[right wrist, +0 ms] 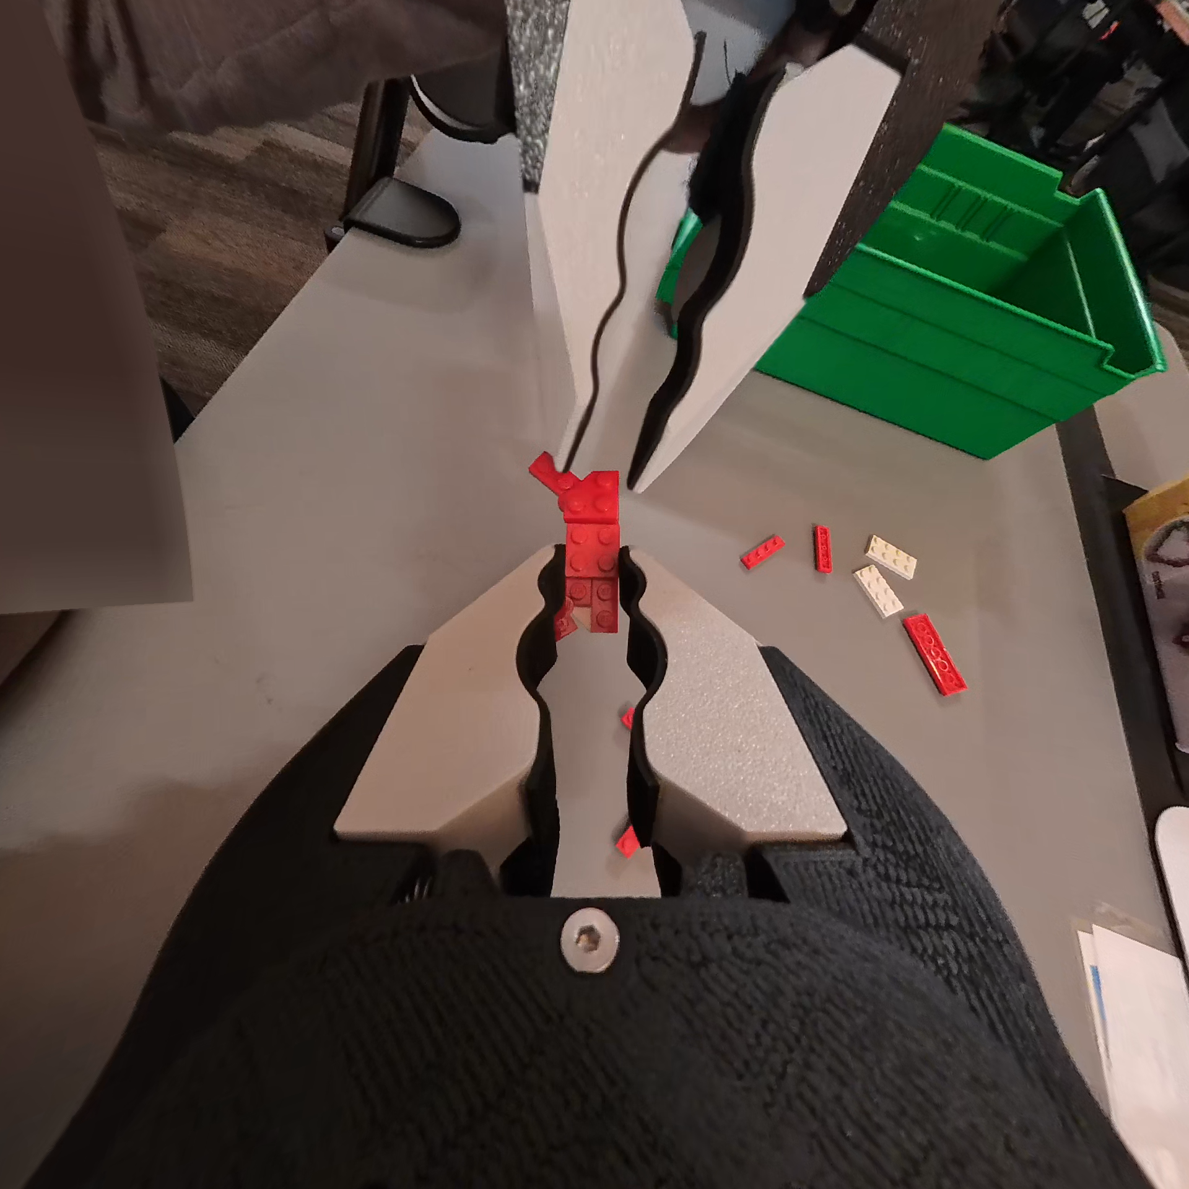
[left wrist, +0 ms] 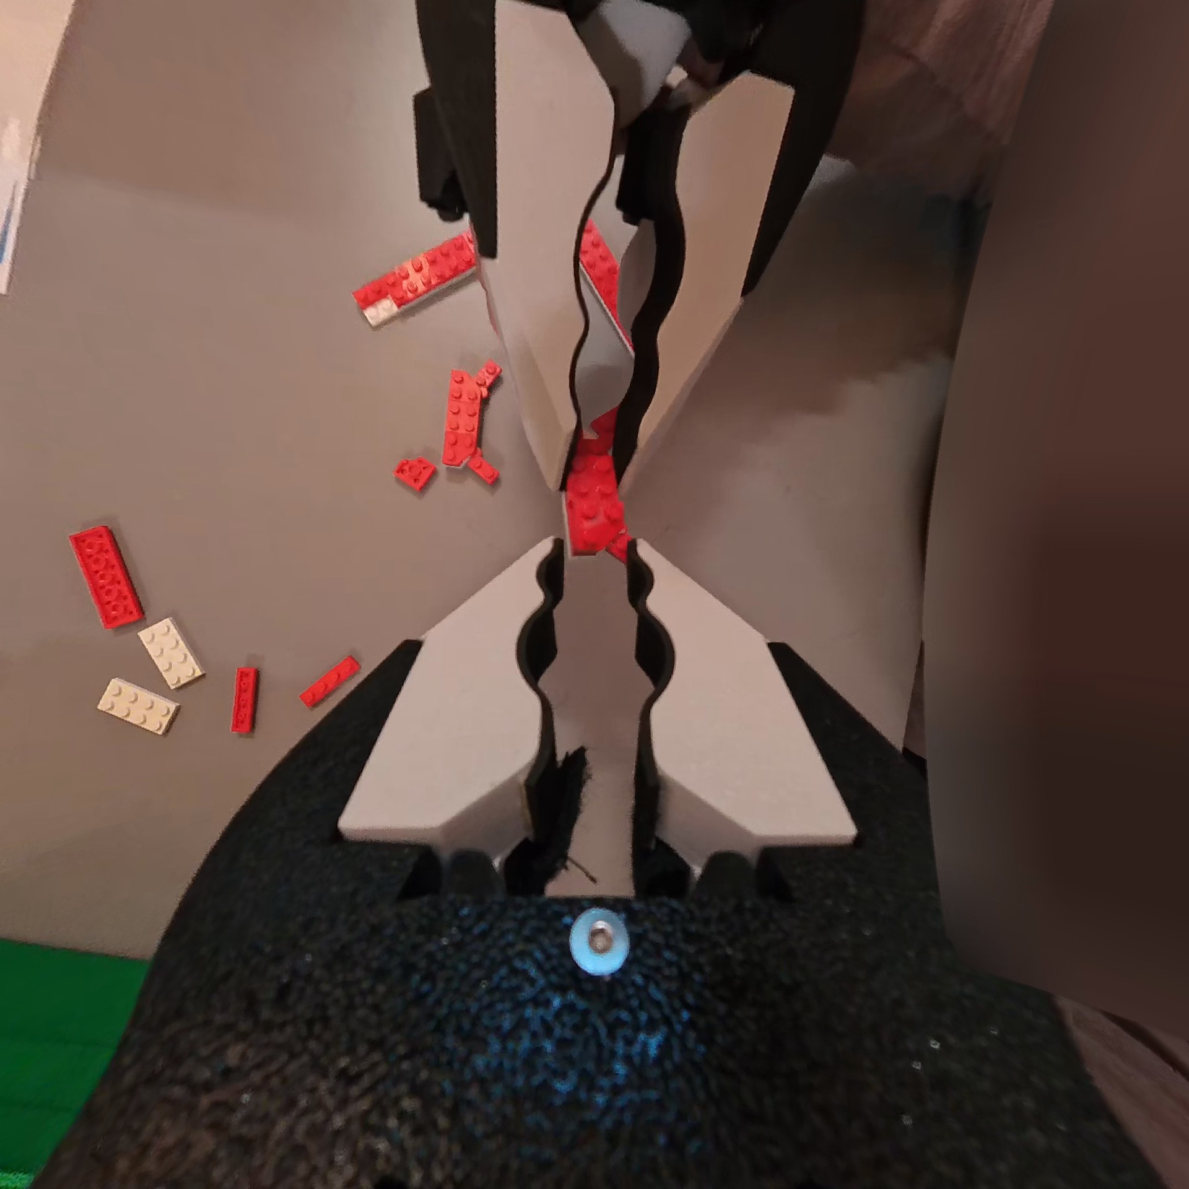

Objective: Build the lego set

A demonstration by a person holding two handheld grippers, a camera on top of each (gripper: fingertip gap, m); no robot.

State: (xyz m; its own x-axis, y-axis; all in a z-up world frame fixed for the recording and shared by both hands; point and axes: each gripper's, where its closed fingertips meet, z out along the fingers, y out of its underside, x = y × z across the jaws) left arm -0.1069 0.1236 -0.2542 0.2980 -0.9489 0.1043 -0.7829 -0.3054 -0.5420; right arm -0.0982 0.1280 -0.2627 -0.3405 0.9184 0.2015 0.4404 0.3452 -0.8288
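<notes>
A slim red lego assembly (right wrist: 592,560) is held above the grey table (right wrist: 322,450). My right gripper (right wrist: 592,552) is shut on its near end, pads against both sides. In the left wrist view the assembly (left wrist: 593,508) spans from the right gripper (left wrist: 593,486), which comes down from the top, to my left gripper (left wrist: 593,545). The left tips bracket its other end at the same narrow gap and seem to pinch it. In the right wrist view the left gripper (right wrist: 599,479) meets the assembly's far end, where a small red plate (right wrist: 547,473) sticks out sideways.
Loose parts lie on the table: a red-and-white long assembly (left wrist: 415,276), another red assembly (left wrist: 463,424), a red 2x6 plate (left wrist: 106,577), two white plates (left wrist: 170,652), two red 1x4 plates (left wrist: 244,699). A green bin (right wrist: 965,322) stands at the back right. Papers (right wrist: 1126,1029) lie at the right edge. The tips of both grippers are at nearly the same place. From either gripper's tips it is about 25 cm to the red 2x6 plate (left wrist: 106,577). The right camera catches it too, in the right wrist view (right wrist: 935,650).
</notes>
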